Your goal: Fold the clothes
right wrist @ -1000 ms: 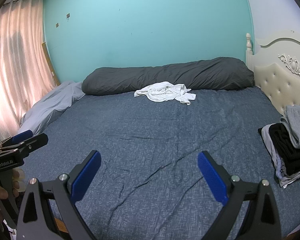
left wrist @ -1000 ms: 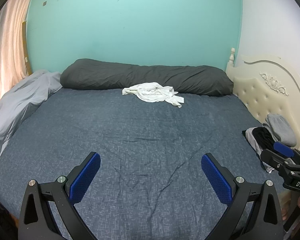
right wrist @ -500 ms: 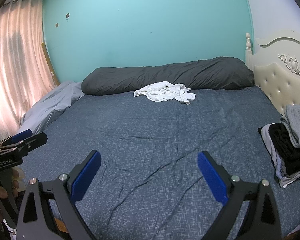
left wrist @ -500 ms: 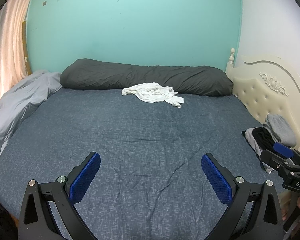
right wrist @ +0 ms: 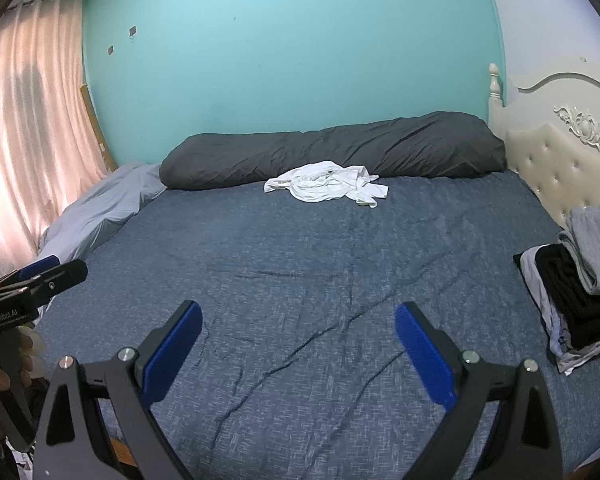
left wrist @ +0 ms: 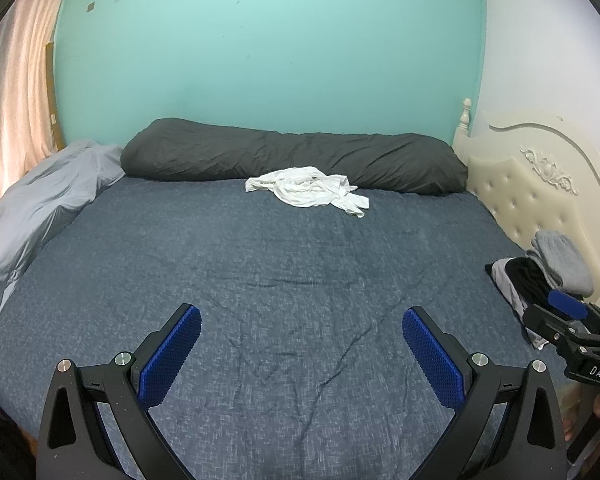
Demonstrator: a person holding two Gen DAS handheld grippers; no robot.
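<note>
At far side of bed, against bolster: crumpled white shirt. Left tool, right tool both spread wide, empty, well apart from shirt. Risk: long reach, blind pinch bunches layers or snags sheet.

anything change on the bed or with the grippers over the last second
Nothing visibly changed. The left gripper and right gripper stay open and empty over the near edge of the bed. The crumpled white garment still lies against the dark pillow, and the folded stack sits unchanged by the headboard.
</note>
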